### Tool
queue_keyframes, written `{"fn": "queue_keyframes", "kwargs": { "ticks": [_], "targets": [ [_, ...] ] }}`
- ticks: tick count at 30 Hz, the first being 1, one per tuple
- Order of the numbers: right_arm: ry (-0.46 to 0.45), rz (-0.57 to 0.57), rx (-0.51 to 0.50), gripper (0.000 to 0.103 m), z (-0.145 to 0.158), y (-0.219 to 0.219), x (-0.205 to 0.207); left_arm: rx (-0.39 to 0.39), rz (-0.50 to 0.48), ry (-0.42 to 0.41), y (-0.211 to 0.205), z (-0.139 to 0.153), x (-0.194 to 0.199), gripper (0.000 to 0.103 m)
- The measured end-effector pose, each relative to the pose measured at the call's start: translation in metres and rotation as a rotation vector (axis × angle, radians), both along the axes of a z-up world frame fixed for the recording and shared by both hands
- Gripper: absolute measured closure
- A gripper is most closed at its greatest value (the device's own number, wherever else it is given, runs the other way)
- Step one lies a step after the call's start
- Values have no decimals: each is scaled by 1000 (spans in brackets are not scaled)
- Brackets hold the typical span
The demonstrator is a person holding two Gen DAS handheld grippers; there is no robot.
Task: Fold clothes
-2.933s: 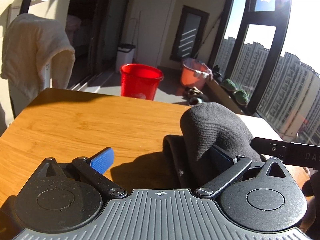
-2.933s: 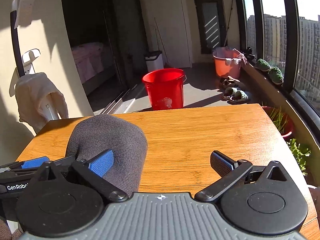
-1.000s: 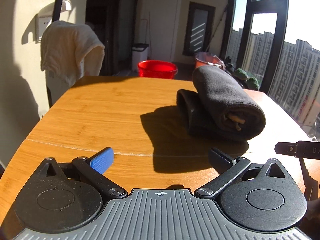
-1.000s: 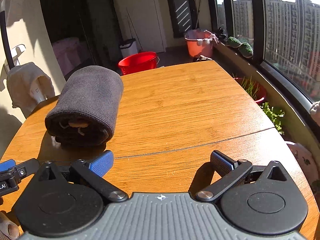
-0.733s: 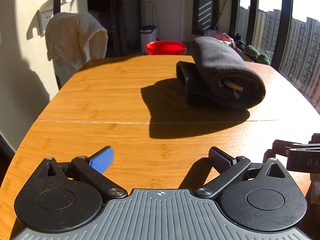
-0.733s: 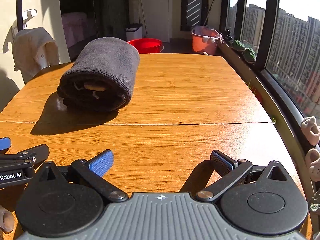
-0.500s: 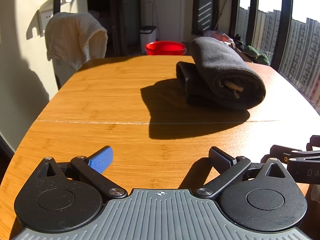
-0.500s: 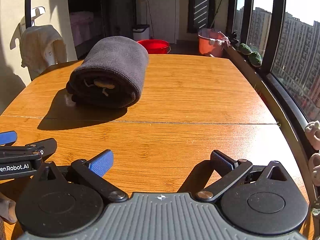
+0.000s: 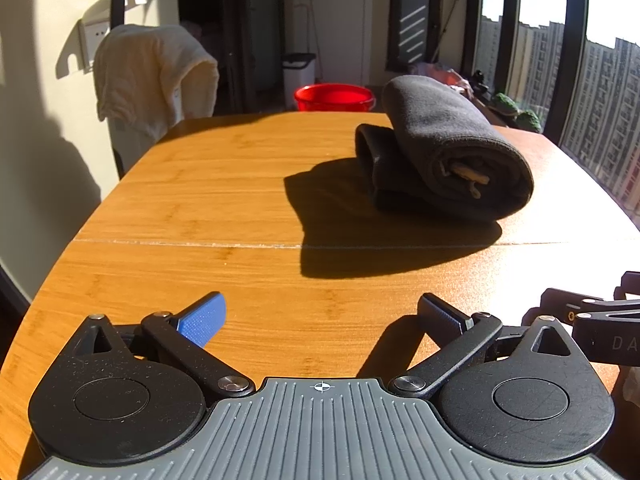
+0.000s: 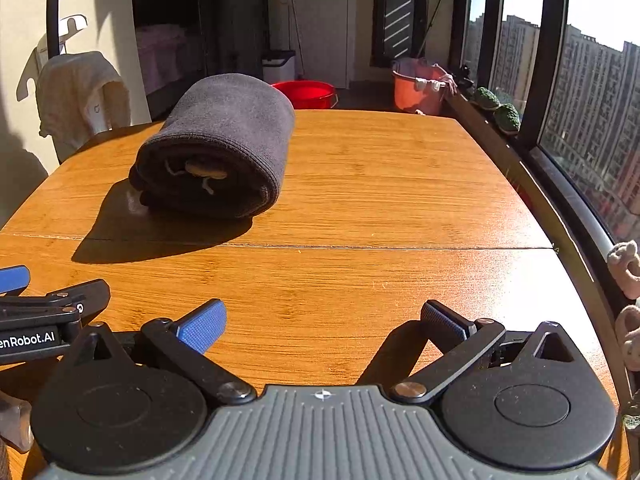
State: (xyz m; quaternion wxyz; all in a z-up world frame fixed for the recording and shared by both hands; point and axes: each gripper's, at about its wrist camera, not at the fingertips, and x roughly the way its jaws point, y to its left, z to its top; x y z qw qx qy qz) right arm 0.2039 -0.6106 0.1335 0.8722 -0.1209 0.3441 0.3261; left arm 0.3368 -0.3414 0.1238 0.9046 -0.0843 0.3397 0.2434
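Both grippers stand with jaws apart, clamping nothing: my left gripper (image 9: 322,312) and my right gripper (image 10: 324,318). Dark rolled garment (image 9: 448,156) lies on the wooden table (image 10: 380,200), well ahead, between both views. Its long axis runs away from me. Neither gripper looks clearly nearer.

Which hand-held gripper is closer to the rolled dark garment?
Hard to tell; both are well back. The left hand-held gripper has the rolled dark garment ahead to its right; the right hand-held gripper has it ahead-left.
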Motion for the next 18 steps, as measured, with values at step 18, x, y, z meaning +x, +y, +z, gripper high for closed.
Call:
{"fn": "queue_keyframes", "kwargs": {
  "ticks": [18],
  "targets": [
    [1,-2,1,0,-1,4,-1,0,-25,0,1,-1,-2,0]
  ]
}}
